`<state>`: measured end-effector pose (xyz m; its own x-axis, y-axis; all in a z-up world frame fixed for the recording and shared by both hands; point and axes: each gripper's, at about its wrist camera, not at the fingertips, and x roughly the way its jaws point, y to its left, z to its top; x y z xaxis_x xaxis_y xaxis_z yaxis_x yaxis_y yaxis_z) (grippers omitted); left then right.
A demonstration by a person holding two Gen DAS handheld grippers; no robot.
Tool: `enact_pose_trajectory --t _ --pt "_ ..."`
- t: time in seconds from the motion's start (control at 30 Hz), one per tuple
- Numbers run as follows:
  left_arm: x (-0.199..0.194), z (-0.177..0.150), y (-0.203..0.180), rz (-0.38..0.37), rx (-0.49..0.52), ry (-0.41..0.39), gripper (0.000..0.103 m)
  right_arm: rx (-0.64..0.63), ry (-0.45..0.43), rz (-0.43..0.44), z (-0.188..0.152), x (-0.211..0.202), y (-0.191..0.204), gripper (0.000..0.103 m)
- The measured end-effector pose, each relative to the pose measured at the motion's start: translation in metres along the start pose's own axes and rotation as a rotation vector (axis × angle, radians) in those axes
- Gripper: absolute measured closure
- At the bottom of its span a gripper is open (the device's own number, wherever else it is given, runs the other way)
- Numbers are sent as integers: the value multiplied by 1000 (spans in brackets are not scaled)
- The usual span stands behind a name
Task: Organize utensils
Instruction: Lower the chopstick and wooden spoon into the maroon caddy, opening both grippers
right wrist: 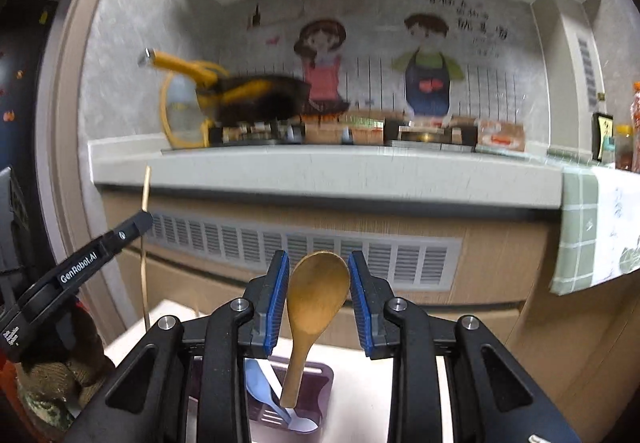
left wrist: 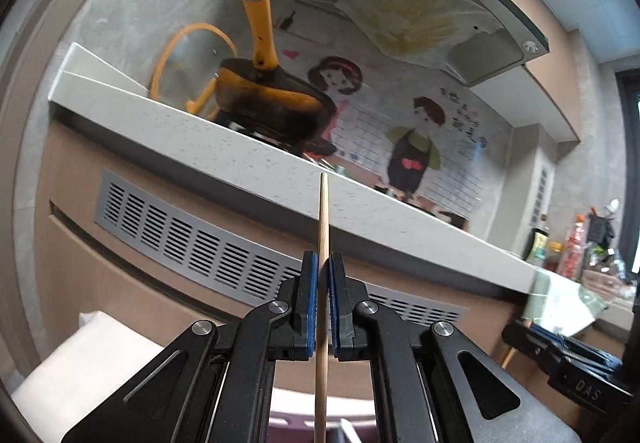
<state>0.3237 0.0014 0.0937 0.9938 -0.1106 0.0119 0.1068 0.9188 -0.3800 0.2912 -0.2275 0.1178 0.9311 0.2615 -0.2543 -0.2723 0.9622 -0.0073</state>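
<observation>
My left gripper (left wrist: 323, 263) is shut on a thin wooden chopstick (left wrist: 323, 219), which stands upright between the blue pads and runs out of the bottom of the left wrist view. In the right wrist view the same gripper (right wrist: 140, 221) and chopstick (right wrist: 145, 187) show at the left. My right gripper (right wrist: 318, 259) is shut on a wooden spoon (right wrist: 316, 295), bowl up between the pads, handle hanging down. Below it stands a purple utensil holder (right wrist: 324, 375) with a light blue spoon (right wrist: 258, 383) and a white spoon (right wrist: 302, 423) inside.
A pale countertop (right wrist: 320, 167) crosses ahead, with a vent grille (right wrist: 248, 243) in the cabinet front below. On it sit an orange-handled pan (left wrist: 272, 99), a glass lid (left wrist: 188, 63) and a stove. Bottles (left wrist: 576, 247) and a green checked cloth (right wrist: 592, 227) are at the right. A white surface (left wrist: 92, 363) lies below.
</observation>
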Motion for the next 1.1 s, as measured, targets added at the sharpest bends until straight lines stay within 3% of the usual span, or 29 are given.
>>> enact_pose_trajectory --t 0.17,0.33,0.4,0.43,0.5,0.57,0.73,0.93,1.1 --pt "11 -10 3 -15 3 -3 97 6 39 9 -13 21 -3 76" --pt "24 -30 7 -47 -16 51 95 -20 71 5 -25 38 3 75" --pt "30 -40 12 -92 -24 115 83 -35 106 21 -31 46 7 73" --pt "30 -42 16 -112 -39 154 72 -47 144 25 -35 51 9 67" --pt "23 -42 24 -120 -73 184 68 -46 206 96 -43 59 9 66" --pt "9 -37 31 -95 -79 192 68 -26 227 112 -47 54 7 68" --pt "-39 -30 56 22 -90 257 68 -33 171 3 -47 13 5 67" --pt "-101 -52 89 102 -151 374 68 -60 237 -67 -72 -21 12 67" --pt "-134 -73 90 173 -50 524 68 -89 324 -36 -104 -44 29 67"
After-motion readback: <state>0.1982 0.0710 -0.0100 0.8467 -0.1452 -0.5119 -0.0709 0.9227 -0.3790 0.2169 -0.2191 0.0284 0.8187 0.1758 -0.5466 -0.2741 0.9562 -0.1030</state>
